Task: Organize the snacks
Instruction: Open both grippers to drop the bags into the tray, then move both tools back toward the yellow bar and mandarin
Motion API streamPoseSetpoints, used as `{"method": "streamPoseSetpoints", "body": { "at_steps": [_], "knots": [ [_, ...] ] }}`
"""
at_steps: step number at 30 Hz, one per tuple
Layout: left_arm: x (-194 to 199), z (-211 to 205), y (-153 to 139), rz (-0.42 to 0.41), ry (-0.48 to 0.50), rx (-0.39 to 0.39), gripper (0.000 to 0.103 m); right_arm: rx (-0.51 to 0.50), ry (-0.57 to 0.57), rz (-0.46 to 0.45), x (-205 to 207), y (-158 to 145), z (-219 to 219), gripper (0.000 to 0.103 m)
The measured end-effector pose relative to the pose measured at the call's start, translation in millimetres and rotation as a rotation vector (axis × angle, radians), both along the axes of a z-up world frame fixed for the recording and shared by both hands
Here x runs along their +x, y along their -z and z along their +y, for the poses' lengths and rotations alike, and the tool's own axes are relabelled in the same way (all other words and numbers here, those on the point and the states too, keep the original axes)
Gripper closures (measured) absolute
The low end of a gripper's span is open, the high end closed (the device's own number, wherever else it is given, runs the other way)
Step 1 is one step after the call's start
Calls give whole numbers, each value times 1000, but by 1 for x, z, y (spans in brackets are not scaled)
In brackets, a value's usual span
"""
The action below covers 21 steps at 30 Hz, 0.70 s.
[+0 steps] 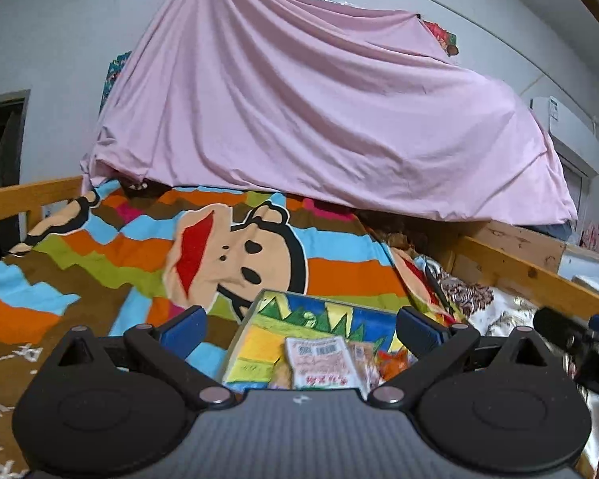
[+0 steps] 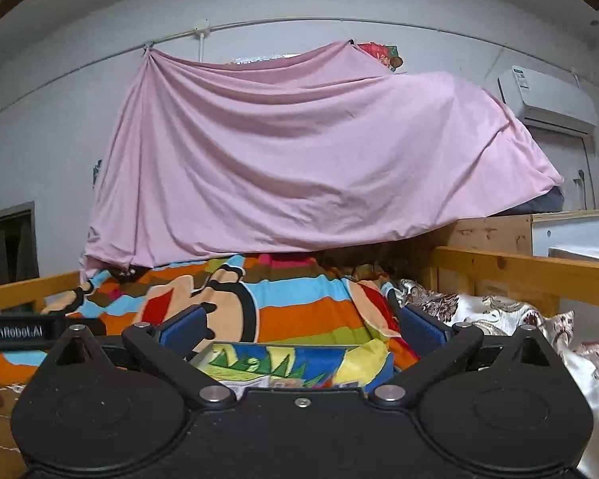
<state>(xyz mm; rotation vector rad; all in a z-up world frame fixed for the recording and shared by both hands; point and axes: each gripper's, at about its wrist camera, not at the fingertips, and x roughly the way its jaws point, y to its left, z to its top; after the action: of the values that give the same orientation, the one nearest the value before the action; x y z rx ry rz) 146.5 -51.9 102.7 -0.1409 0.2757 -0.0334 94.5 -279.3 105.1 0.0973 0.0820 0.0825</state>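
- Both tongs are up and looking across the bed, over the striped cartoon blanket [image 1: 100,247] towards the pink sheet [image 1: 299,119] draped at the far end.
- Left tongs [image 1: 299,329] gape as wide as they go, blue pads well apart, nothing between them and nothing held.
- Right tongs [image 2: 303,331] are the same: fully spread and empty.
- The snacks sit in the colourful box [image 1: 259,343] on the blanket, just below and ahead of the left tongs; a white packet with a barcode [image 1: 323,359] lies on top, with an orange wrapper [image 1: 395,363] beside it to the right.
- From the right wrist, only the box's far wall [image 2: 275,359] and a sliver of packets show under the tongs' body.
- My read: the snacks look boxed and both tongs are clear of them, so this is either the wrap-up or a pause before the next pick.
- If another packet needs placing, dip the nose down first; at this angle the box is half hidden.
- Come in from above the open top, not across the near rim, so the soft-looking box does not get nudged over on the blanket.
- Pinch flat packets by an edge, gently, since crinkly wrappers may slip.
- The left tool [image 2: 16,331] pokes in at the left of the right view; keep the two apart over the box.
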Motion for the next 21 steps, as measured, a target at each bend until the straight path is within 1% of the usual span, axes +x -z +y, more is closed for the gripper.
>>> {"method": "streamPoseSetpoints", "body": {
  "at_steps": [5,9,15,21],
  "knots": [
    [-33,8,1,8,-2,37,0,-3,-12,9,-32,1,12,1],
    [-57,18,3,17,-14,39,0,4,-19,23,-52,4,19,1],
    [-86,31,7,35,-16,34,0,-9,-45,88,-80,15,31,1],
    [-108,42,24,82,-11,31,0,-39,-66,143,-104,28,47,1]
  ]
}}
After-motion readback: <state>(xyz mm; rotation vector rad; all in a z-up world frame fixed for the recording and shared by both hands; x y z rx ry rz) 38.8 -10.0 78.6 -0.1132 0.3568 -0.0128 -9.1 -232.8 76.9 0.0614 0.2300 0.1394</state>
